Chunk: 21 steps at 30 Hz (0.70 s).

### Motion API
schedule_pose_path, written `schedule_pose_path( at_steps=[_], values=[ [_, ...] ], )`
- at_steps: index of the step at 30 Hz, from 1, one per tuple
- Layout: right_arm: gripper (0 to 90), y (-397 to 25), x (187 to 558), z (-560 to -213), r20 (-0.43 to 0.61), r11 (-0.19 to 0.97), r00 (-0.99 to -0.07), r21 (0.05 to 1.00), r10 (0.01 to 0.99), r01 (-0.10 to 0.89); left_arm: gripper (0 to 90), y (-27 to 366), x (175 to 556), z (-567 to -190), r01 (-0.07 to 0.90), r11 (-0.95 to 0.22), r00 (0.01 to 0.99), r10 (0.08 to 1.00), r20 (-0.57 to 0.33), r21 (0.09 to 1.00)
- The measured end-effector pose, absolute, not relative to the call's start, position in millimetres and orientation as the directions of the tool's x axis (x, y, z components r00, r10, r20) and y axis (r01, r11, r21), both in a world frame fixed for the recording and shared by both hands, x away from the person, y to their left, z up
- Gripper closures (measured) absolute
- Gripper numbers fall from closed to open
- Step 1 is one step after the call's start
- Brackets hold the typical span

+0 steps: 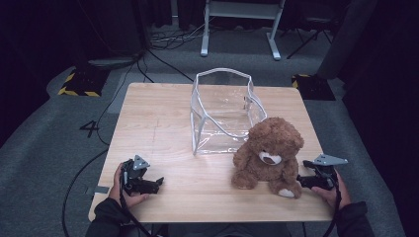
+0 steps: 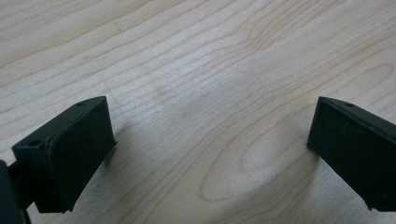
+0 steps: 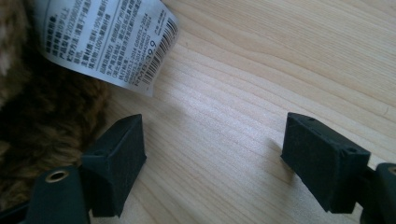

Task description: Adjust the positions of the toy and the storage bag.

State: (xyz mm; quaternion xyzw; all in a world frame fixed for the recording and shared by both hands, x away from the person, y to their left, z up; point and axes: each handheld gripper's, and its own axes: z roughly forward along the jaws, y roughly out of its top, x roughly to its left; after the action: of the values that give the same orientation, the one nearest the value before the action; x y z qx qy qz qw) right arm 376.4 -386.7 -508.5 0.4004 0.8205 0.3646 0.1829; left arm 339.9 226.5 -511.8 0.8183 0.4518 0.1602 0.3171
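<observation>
One brown teddy bear (image 1: 269,155) sat upright on the wooden table (image 1: 158,123), toward the near right part of the top, facing the person's edge. One clear plastic bag (image 1: 222,111) with white trim stood open just behind the bear, near the middle of the table; the bear's head overlapped the bag's near right corner in the high view, though whether they touched could not be told. One white care label (image 3: 107,39), printed with small text and a barcode, hung from the bear's fur and lay on the wood in the right gripper view.

Two grippers were in use, one in each hand. The left gripper (image 1: 154,181) rested low over the near left part of the table, well apart from the bear and the bag. Its jaws stood wide apart in the left gripper view (image 2: 205,154), with nothing but bare wood grain between them, and they held nothing.

The right gripper (image 1: 302,181) lay at the near right edge of the table, just beside the bear's right-hand foot. Its jaws were likewise spread wide (image 3: 210,154), with bare tabletop between them. One jaw sat right against the brown fur at the side of that view, but the gripper had no hold on the bear or its label.
</observation>
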Motion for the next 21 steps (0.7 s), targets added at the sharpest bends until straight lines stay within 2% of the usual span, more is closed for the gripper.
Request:
schedule_pose_path(
  at_steps=[7, 16, 21],
  values=[
    [20.2, -387.7, 375.3, -506.8, -0.018, 0.434, -0.628, 0.739, 0.778, 0.516, 0.4, 226.3, 339.5, -512.0, 0.637, -0.391, 0.544, 0.839, -0.028, 0.665],
    [19.7, -395.4, 366.4, -493.5, 0.014, 0.400, -0.631, 0.761, 0.776, 0.510, 0.3, 226.3, 339.6, -511.9, 0.637, -0.391, 0.544, 0.839, -0.028, 0.665],
    [19.4, -390.4, 360.6, -476.3, -0.004, 0.407, -0.658, 0.789, 0.753, 0.461, 0.4, 226.2, 339.6, -511.9, 0.637, -0.390, 0.543, 0.839, -0.028, 0.665]
  ],
)
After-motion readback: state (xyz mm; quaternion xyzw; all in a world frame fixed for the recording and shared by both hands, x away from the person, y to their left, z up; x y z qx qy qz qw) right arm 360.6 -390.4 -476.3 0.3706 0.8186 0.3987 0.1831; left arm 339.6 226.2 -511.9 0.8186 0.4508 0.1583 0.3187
